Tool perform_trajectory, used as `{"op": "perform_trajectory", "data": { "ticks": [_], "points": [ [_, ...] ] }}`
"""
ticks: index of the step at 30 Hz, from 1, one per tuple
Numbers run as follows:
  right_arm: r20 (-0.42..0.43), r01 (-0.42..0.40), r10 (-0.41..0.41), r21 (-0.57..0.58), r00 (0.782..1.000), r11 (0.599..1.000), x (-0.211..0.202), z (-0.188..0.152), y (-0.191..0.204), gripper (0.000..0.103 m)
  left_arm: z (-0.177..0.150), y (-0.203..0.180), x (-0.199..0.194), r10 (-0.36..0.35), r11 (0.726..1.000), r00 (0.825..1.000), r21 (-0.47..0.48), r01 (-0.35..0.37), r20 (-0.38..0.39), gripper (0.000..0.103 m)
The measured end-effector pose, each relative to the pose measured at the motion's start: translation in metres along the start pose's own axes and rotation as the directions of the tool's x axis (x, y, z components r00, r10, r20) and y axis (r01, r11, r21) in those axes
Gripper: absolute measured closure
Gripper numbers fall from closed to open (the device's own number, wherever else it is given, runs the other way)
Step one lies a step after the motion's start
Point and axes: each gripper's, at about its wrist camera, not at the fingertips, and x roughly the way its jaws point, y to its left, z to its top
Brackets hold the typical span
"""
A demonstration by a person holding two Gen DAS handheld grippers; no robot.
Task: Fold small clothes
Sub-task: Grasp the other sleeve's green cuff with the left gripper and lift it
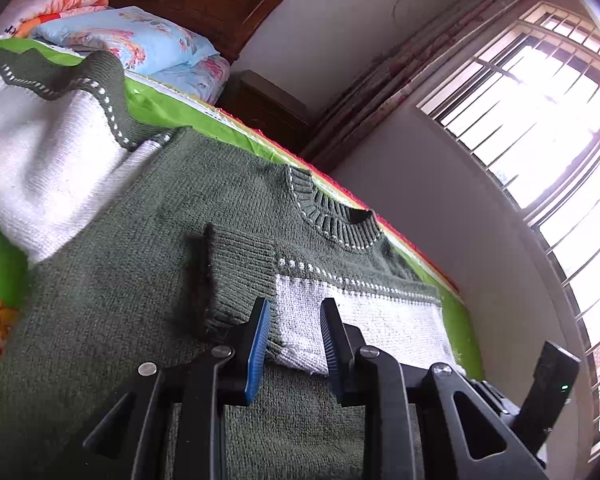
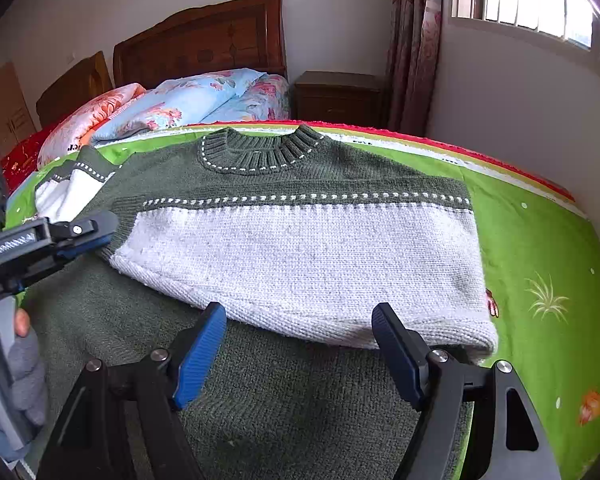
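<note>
Right wrist view: right gripper [image 2: 300, 320] stands wide and empty over the green-and-white knitted sweater [image 2: 300, 240] spread on the bed ahead, while the left gripper [image 1: 296, 320], narrowly parted, holds nothing above its folded sleeve [image 1: 380, 320].

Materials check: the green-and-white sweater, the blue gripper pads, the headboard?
Green-and-white sweater: knitted yarn, probably wool or acrylic; matte, visible stitch rows, ribbed collar.
Blue gripper pads: likely rubber or soft plastic; matte, fine ridged face.
Brown headboard: looks like varnished wood; glossy reddish-brown, carved panels.
</note>
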Motion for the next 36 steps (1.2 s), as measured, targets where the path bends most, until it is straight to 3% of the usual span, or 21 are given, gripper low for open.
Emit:
{"op": "perform_trajectory", "data": {
  "ticks": [3, 5, 7, 10, 13, 15, 18, 23, 27, 30, 31, 33, 36],
  "points": [
    [0.016, 0.013, -0.013, 0.0, 1.0, 1.0, 0.005, -0.006, 0.0, 0.0, 0.022, 0.031, -0.052, -0.039, 0.996, 0.99, -0.079, 0.05, 0.134, 0.077],
    [0.021, 0.001, -0.001, 0.005, 1.0, 1.0, 0.004, -0.006, -0.001, 0.0, 0.047, 0.07, -0.091, -0.026, 0.981, 0.969, -0.179, 0.071, 0.244, 0.077],
    [0.023, -0.011, 0.01, 0.011, 1.0, 1.0, 0.004, -0.007, -0.003, 0.0, 0.073, 0.117, -0.125, 0.033, 0.958, 0.943, -0.279, 0.064, 0.33, 0.077],
    [0.02, -0.007, 0.007, -0.006, 1.0, 1.0, 0.005, -0.007, 0.002, 0.0, 0.108, 0.193, -0.152, 0.15, 0.9, 0.928, -0.436, 0.015, 0.341, 0.077],
    [0.017, -0.011, 0.012, -0.013, 1.0, 1.0, 0.006, -0.006, 0.004, 0.0, 0.121, 0.26, -0.158, 0.177, 0.814, 0.933, -0.579, 0.04, 0.313, 0.078],
    [0.021, -0.025, 0.025, -0.003, 0.999, 1.0, 0.006, -0.006, 0.001, 0.0, 0.126, 0.284, -0.158, 0.174, 0.795, 0.936, -0.605, 0.05, 0.305, 0.078],
    [0.028, -0.042, 0.042, 0.013, 0.999, 0.999, 0.004, -0.007, -0.002, 0.0, 0.136, 0.296, -0.149, 0.162, 0.804, 0.943, -0.593, 0.046, 0.292, 0.078],
    [0.024, -0.033, 0.033, 0.006, 0.999, 0.999, 0.005, -0.006, 0.0, 0.0, 0.147, 0.309, -0.123, 0.233, 0.791, 0.95, -0.609, -0.061, 0.208, 0.078],
    [0.026, -0.038, 0.038, 0.01, 0.999, 0.999, 0.005, -0.006, -0.001, 0.0, 0.148, 0.314, -0.111, 0.218, 0.771, 0.948, -0.637, -0.019, 0.234, 0.076],
    [0.026, -0.037, 0.037, 0.009, 0.999, 0.999, 0.005, -0.006, -0.001, 0.0, 0.156, 0.31, -0.104, 0.217, 0.791, 0.949, -0.61, -0.033, 0.23, 0.077],
    [0.026, -0.037, 0.037, 0.01, 0.999, 0.999, 0.005, -0.006, -0.001, 0.0, 0.159, 0.307, -0.102, 0.229, 0.801, 0.945, -0.597, -0.048, 0.232, 0.079],
    [0.026, -0.037, 0.037, 0.009, 0.999, 0.999, 0.005, -0.006, -0.001, 0.0, 0.164, 0.299, -0.105, 0.262, 0.822, 0.93, -0.565, -0.075, 0.257, 0.094],
    [0.026, -0.037, 0.037, 0.009, 0.999, 0.999, 0.005, -0.006, -0.001, 0.0, 0.164, 0.283, -0.119, 0.285, 0.841, 0.897, -0.537, -0.065, 0.338, 0.095]
  ]
}}
